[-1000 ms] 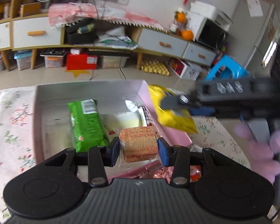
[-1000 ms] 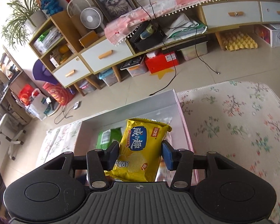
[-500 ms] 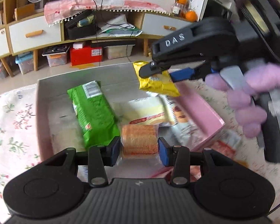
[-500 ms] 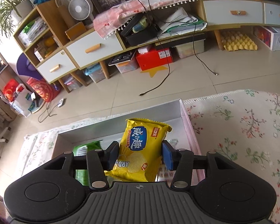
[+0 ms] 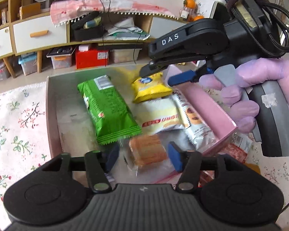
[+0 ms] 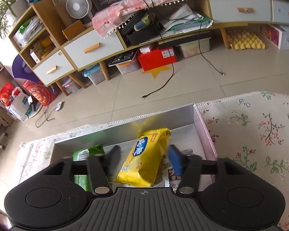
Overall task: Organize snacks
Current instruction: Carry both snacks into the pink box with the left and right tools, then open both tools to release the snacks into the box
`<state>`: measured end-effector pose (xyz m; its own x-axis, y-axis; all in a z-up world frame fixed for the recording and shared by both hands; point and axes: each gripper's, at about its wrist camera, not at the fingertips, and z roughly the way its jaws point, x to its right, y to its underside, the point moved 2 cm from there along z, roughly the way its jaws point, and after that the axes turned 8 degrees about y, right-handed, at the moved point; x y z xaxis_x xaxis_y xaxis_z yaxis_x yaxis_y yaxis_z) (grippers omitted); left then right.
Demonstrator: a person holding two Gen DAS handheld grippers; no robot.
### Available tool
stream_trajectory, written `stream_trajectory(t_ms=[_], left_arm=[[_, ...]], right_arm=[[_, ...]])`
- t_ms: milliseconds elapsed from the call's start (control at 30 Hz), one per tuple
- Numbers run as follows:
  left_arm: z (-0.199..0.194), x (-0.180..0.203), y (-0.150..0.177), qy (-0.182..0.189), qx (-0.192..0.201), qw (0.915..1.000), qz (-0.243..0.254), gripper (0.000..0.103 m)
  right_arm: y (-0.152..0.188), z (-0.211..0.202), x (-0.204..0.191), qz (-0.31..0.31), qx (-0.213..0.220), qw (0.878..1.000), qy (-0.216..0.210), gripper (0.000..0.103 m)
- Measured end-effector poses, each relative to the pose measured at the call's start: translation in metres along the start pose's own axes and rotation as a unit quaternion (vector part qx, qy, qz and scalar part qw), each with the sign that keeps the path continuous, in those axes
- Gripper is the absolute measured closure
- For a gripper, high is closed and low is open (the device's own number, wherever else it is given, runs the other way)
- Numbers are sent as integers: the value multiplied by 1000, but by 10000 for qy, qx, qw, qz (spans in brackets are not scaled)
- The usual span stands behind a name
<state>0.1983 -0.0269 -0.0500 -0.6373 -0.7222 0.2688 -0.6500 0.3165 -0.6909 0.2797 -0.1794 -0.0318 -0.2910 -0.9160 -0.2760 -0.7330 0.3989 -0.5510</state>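
Observation:
A pink box with grey inner walls sits on the floral cloth. In it lie a green packet, a yellow chip bag, a pale cake packet and a white biscuit packet. My left gripper is open, its pads apart on either side of an orange cracker pack that lies at the box's near end. My right gripper is open over the box, and the yellow chip bag lies loose between its pads. The right gripper also shows in the left wrist view.
A red snack packet lies on the cloth outside the box's near right corner. The floral cloth spreads right of the box. Beyond the table edge is tiled floor and a low cabinet with bins under it.
Both grippers have opened. The cracker pack has dropped from the left gripper into the box, and the yellow chip bag has left the right gripper's hold and lies in the box's far end.

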Motion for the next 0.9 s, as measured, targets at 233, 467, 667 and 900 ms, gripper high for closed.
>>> stream_trajectory(t_ms=[233, 467, 667, 900], left_arm=[[-7, 9, -5, 83, 167, 9998, 56, 22], [-21, 21, 0, 35, 165, 9997, 169, 10], [-44, 30, 3, -86, 268, 9996, 25, 3], [-67, 41, 12, -332, 246, 9991, -38, 0]], right_arm=[[-3, -20, 4, -133, 64, 9999, 7, 23], [3, -52, 3, -417, 232, 9989, -2, 15], [15, -89, 9, -620, 369, 9974, -14, 11], [33, -127, 20, -676, 438, 9967, -13, 8]])
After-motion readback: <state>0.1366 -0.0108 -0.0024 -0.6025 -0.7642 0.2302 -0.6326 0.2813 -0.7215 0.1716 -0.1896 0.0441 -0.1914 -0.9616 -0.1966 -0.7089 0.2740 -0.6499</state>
